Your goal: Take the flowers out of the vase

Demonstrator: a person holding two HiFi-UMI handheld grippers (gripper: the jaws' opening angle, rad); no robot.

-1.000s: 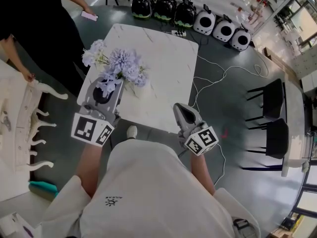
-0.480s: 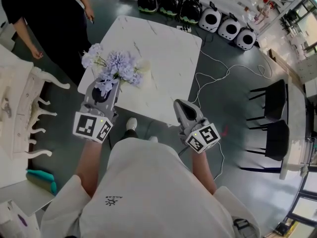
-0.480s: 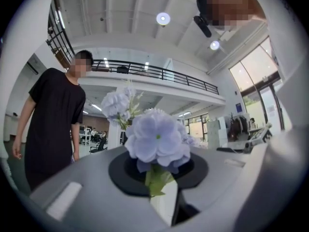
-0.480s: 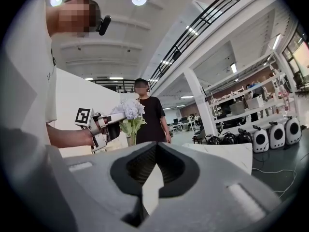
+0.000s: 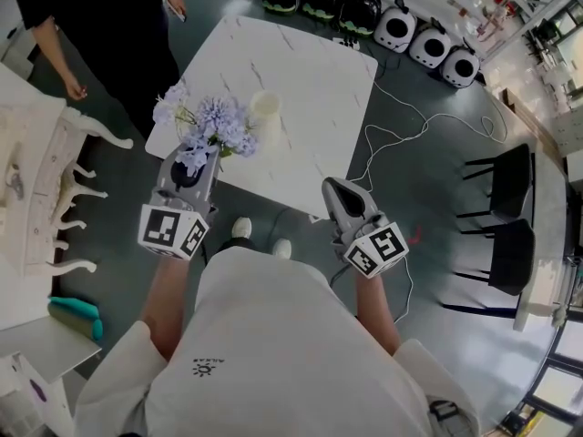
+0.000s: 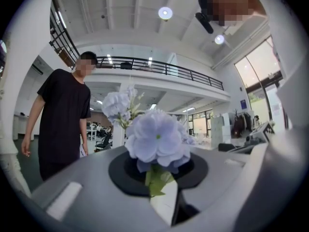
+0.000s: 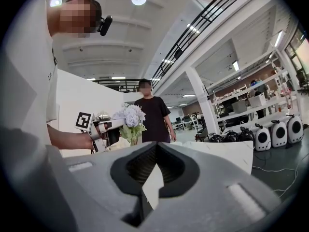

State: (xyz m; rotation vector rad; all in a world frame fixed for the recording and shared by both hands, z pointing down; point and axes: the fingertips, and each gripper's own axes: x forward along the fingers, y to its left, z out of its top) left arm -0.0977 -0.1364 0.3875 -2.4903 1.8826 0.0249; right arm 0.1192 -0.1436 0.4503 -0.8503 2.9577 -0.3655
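My left gripper [image 5: 202,156] is shut on the stems of a bunch of pale purple flowers [image 5: 211,121] and holds it over the near left edge of the white marble table [image 5: 310,89]. In the left gripper view a big bloom [image 6: 157,138] sits just above the jaws, its green stem [image 6: 155,177] pinched between them. The cream vase [image 5: 264,107] stands on the table just right of the flowers, apart from them. My right gripper [image 5: 331,191] hangs off the table's near edge, shut and empty; its tips [image 7: 149,178] meet.
A person in black [image 5: 109,25] stands at the table's far left side. Black and white domed cases [image 5: 364,12] line the floor behind the table. Cables [image 5: 392,135] trail on the floor at right, black chairs [image 5: 501,217] beyond. White carved furniture [image 5: 46,189] stands at left.
My left gripper has carried the flowers left and lower, away from the vase. The vase, hidden under the blooms before, now shows whole. My right gripper has shifted slightly.
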